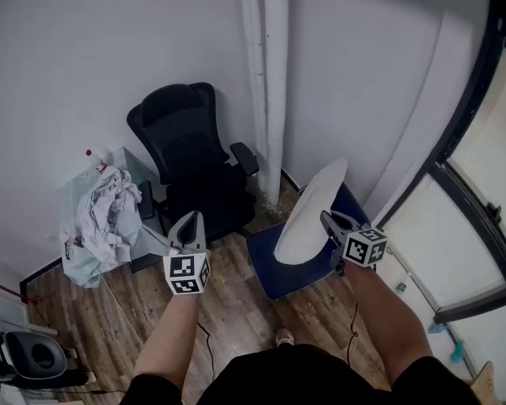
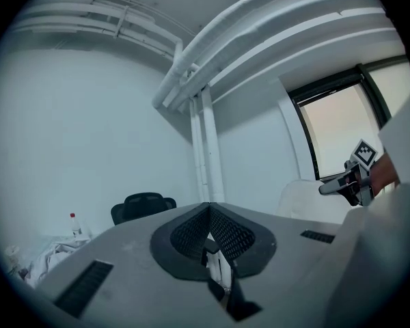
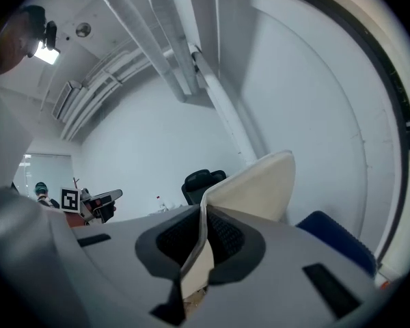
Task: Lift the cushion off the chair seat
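A white cushion (image 1: 308,213) hangs tilted on edge above the blue chair seat (image 1: 274,275). My right gripper (image 1: 327,223) is shut on the cushion's right edge. In the right gripper view the cushion (image 3: 260,186) rises from between the pads of my right gripper (image 3: 203,209), with the blue seat (image 3: 328,232) behind it. My left gripper (image 1: 187,224) floats to the left of the cushion, apart from it. Its jaws meet with nothing between them in the left gripper view, where this left gripper (image 2: 208,209) faces the wall.
A black office chair (image 1: 190,159) stands against the wall. Left of it is a low glass table (image 1: 84,264) with crumpled white cloth (image 1: 105,213) and a red-capped bottle (image 1: 93,157). White pipes (image 1: 266,83) run up the corner. A dark window frame (image 1: 472,184) lines the right.
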`<state>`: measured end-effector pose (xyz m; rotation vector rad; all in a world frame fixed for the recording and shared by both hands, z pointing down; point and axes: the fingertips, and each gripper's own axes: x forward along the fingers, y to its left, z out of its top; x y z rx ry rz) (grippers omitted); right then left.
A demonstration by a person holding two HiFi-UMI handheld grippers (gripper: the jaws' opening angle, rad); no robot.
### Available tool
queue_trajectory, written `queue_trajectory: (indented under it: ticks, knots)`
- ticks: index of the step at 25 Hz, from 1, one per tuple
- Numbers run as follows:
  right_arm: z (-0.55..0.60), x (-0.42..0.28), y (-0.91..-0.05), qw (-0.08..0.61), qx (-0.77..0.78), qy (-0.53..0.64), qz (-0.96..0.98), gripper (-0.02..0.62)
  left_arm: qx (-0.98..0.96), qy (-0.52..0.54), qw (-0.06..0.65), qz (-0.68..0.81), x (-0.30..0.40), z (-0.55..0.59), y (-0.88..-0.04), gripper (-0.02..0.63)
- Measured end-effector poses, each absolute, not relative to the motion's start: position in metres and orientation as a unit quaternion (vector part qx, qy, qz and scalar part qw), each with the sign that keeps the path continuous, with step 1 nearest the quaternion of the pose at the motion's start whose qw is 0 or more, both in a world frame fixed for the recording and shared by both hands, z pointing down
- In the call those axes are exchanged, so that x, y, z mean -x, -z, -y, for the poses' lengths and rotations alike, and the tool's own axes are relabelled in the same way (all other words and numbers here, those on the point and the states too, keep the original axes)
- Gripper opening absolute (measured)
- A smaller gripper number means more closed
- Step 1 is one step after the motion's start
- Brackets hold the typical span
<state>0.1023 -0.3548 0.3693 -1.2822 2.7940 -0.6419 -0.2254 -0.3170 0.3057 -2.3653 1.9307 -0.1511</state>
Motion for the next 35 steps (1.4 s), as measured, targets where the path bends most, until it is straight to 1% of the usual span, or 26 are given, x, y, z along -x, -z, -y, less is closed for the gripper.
queue_trajectory:
  ticks: [10,14,21,35]
  knots:
    - [0.364,-0.098,-0.320,0.014,0.399,0.168,-0.901,0.031,0.768,0.031,0.054,-0.638,0.225,0.328,-0.270,0.005]
    - [0.369,-0.103,-0.300,0.033,0.404,0.158,-0.900,0.031,0.769,0.027,0.066,-0.635,0.220,0.333,-0.255,0.005]
    - [0.375,-0.110,-0.282,0.039,0.407,0.138,-0.902,0.031,0.768,0.018,0.079,-0.635,0.214,0.334,-0.237,0.005]
    - [0.365,-0.108,-0.274,0.039,0.411,0.127,-0.902,0.031,0.771,0.030,0.071,-0.632,0.210,0.317,-0.253,0.005]
